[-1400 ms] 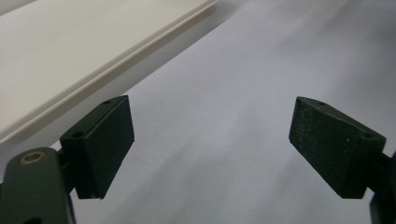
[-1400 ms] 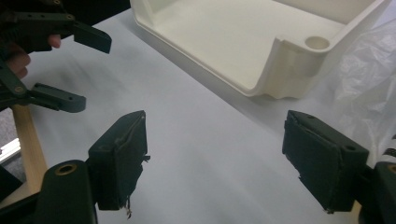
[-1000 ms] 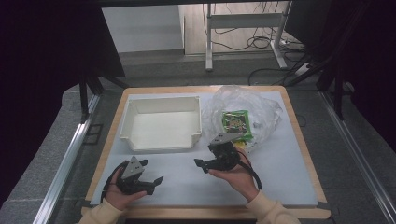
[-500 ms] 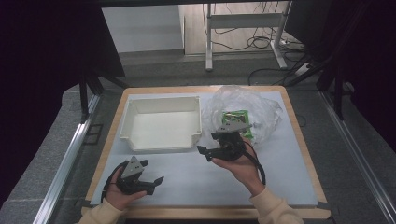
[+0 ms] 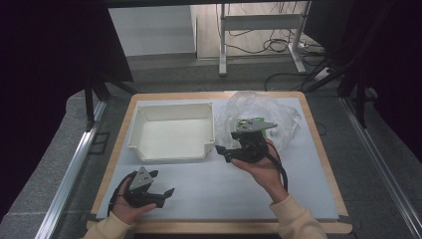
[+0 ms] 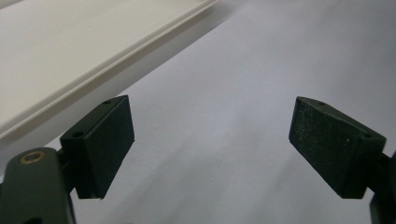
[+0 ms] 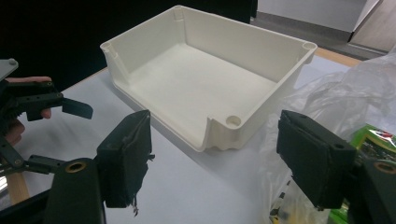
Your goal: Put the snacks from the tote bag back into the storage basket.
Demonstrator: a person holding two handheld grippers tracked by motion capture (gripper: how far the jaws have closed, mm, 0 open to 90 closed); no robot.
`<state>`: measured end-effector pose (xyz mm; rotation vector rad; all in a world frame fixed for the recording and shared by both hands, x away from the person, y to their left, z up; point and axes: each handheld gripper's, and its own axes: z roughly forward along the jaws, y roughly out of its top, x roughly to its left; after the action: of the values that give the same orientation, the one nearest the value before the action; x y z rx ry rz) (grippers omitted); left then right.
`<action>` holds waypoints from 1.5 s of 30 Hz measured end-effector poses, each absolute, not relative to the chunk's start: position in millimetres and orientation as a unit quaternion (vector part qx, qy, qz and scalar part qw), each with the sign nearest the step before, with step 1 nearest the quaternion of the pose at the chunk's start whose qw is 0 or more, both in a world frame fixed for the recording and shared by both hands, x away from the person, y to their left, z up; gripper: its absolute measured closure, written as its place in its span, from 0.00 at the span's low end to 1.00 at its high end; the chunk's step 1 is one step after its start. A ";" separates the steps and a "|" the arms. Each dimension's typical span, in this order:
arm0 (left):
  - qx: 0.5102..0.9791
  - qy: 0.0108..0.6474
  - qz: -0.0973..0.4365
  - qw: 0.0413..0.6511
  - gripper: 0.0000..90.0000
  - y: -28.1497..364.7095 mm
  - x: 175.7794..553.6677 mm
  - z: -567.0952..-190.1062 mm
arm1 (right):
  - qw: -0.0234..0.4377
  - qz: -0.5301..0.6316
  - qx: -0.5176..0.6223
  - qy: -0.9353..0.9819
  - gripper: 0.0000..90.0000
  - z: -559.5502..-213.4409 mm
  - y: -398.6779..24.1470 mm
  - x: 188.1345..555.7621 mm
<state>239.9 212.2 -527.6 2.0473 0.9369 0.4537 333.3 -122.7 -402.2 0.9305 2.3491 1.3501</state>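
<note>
- The crumpled clear plastic bag (image 5: 259, 117) with green packets (image 7: 373, 140) inside lies on the pale blue desk (image 5: 219, 189) mat, at about 2 o'clock from the mat's centre and just right of the bin.
- The right gripper (image 5: 230, 152) hangs at the bag's near-left edge, its jaws apart with nothing between them; they have just been closing a little. In the right gripper view its far jaw stands over the bag's film.
- To do this step well, I judge the gripper should come in low toward 1 o'clock, pinch a loose fold of film rather than a packet, and lift gently so the bag does not tear or spill.
- The empty white rectangular plastic bin (image 5: 171, 134) sits at 11 o'clock, its notched front wall facing the person.
- The left gripper (image 5: 166, 193) rests at 7 o'clock on the mat, jaws wide apart and empty.
- The packets carry green and red print, too small to read.
</note>
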 end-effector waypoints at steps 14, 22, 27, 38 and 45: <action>0.813 0.375 0.181 0.407 0.16 212.4 240.4 -528.0 | 0.152 0.463 0.332 0.808 0.29 -391.5 -133.2 348.0; 0.812 0.377 0.181 0.408 0.16 213.1 240.6 -527.6 | 0.163 0.465 0.344 0.799 0.28 -382.7 -145.7 359.3; 0.812 0.378 0.182 0.406 0.16 213.7 240.8 -527.8 | 0.169 0.462 0.358 0.794 0.28 -384.1 -152.8 367.2; 0.809 0.385 0.186 0.403 0.16 213.6 240.4 -527.5 | 0.162 0.453 0.387 0.787 0.29 -387.9 -173.3 380.7; 0.809 0.382 0.185 0.407 0.16 215.3 240.4 -526.6 | 0.158 0.434 0.414 0.784 0.30 -394.8 -182.9 399.2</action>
<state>240.4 215.3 -526.6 2.0402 0.9620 0.4671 399.2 -182.9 -394.8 1.1856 2.2437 1.2407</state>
